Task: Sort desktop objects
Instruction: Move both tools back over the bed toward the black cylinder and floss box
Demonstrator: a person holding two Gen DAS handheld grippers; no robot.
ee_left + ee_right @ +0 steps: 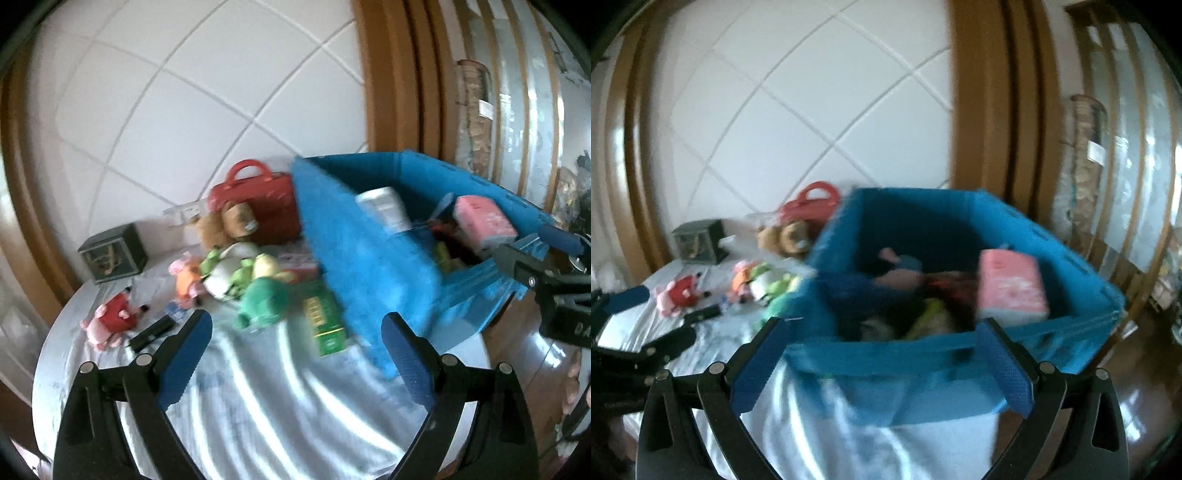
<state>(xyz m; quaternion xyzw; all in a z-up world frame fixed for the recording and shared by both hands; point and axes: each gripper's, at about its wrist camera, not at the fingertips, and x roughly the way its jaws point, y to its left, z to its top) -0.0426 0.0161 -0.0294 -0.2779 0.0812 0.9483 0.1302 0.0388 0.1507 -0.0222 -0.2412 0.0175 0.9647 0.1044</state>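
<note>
A blue fabric box [369, 258] stands tilted at the table's right edge. It holds a white bottle [384, 206], a pink tissue pack [484, 218] and other blurred items. My left gripper [295, 343] is open over the white cloth, its right finger close to the box's near wall. A green plush [262, 299] and a green carton [325, 325] lie just ahead of it. My right gripper [882, 332] is open, with the near rim of the blue box [886, 350] across the gap between its fingers. The pink tissue pack [1012, 288] leans inside.
Further back on the cloth lie a red pig plush [110, 321], an orange plush [184, 277], a brown bear [225, 221], a red handbag [258, 199], a dark green box [110, 254] and a black stick-like item [151, 332]. A tiled wall and wooden frame stand behind.
</note>
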